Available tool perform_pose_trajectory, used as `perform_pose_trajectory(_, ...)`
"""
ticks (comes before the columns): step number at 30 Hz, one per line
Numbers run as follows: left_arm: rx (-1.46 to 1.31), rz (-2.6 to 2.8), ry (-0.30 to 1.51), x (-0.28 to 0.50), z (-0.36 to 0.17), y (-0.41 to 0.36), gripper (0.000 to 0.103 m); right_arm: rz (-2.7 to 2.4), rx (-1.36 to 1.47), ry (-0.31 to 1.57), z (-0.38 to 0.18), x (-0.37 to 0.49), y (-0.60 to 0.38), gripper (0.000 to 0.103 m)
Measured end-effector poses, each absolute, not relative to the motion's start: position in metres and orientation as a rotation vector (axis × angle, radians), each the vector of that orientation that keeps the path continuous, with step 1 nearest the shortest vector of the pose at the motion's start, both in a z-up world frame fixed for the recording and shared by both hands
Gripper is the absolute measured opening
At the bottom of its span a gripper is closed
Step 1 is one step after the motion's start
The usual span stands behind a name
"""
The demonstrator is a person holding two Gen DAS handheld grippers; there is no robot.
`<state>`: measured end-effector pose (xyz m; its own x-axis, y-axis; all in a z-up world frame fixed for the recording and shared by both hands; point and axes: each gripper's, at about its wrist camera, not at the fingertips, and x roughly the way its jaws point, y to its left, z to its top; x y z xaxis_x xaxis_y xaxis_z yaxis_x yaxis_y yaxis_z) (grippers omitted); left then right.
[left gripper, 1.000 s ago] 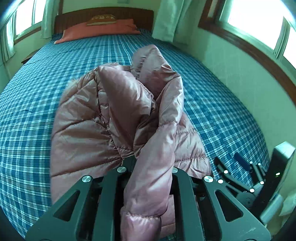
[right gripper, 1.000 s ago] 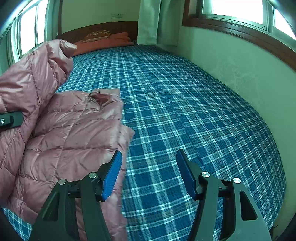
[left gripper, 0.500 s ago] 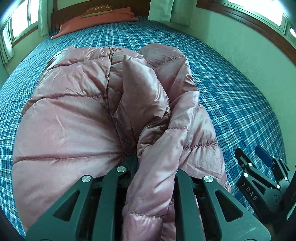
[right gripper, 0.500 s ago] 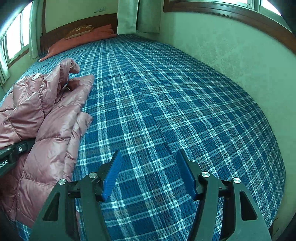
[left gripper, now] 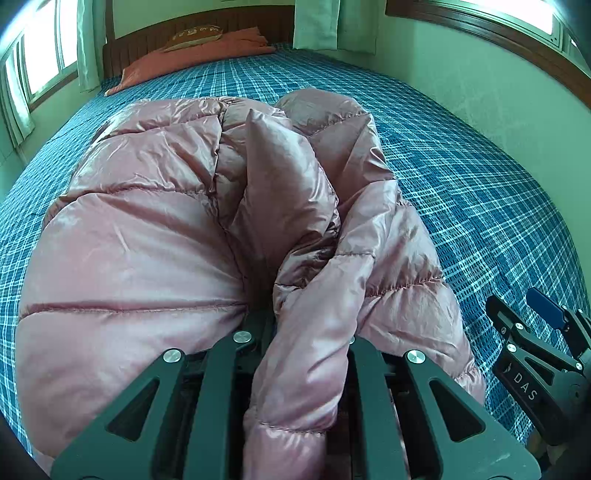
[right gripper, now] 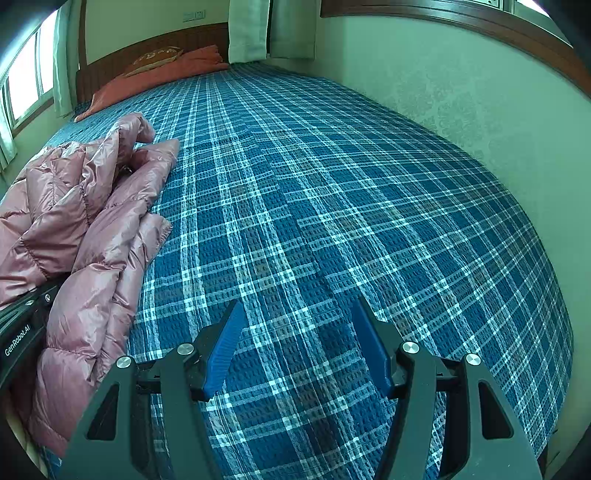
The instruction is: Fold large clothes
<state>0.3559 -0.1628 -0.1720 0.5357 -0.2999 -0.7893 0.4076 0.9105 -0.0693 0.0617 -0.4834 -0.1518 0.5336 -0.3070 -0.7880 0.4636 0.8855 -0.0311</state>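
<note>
A pink quilted puffer jacket (left gripper: 177, 236) lies bunched on the blue plaid bed (left gripper: 480, 192). My left gripper (left gripper: 295, 332) is shut on a fold of the jacket, and the fabric hides its fingertips. In the right wrist view the same jacket (right gripper: 85, 229) lies at the left, with the left gripper's black body (right gripper: 22, 325) under its edge. My right gripper (right gripper: 295, 332) stands open over bare bedspread, nothing between its blue pads (right gripper: 223, 354). It also shows at the right edge of the left wrist view as the right gripper (left gripper: 535, 343).
An orange pillow (right gripper: 162, 74) with a brown cushion lies by the wooden headboard (left gripper: 229, 26). A pale wall (right gripper: 461, 85) runs along the bed's right side, with windows and curtains above. Open bedspread (right gripper: 332, 184) stretches right of the jacket.
The left gripper sank with the jacket, which was hanging bunched in the air and now rests spread on the bed. The right gripper drifted right, away from the jacket.
</note>
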Motion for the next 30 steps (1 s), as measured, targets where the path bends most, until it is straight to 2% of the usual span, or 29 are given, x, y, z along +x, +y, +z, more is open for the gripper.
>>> perform_pose_trajectory(8,0.161,-0.434,0.873,0.348,-0.163,-0.167,0.015,-0.476,0.152,0.905,-0.148,0.053,-0.476,0.061)
perform_pose_trajectory(12,0.121,-0.464,0.869,0.343,-0.153,-0.16,0.025,-0.484,0.129,0.914,-0.147,0.049,-0.472,0.061)
perform_pose_trajectory(22,-0.005,-0.57,0.853,0.316,-0.117,-0.127,0.036,-0.502,0.082,0.917,-0.136,0.039,-0.46,0.061)
perform_pose_trajectory(25,-0.036,-0.603,0.811,0.304,-0.099,-0.109,0.04,-0.503,0.075,0.916,-0.132,0.038,-0.458,0.061)
perform_pose_trajectory(26,-0.041,-0.606,0.793,0.301,-0.094,-0.104,0.045,-0.503,0.072,0.914,-0.13,0.038,-0.457,0.061)
perform_pose_trajectory(30,-0.114,-0.586,0.762,0.301,-0.08,-0.063,0.048,-0.495,0.066,0.902,-0.12,0.036,-0.447,0.061)
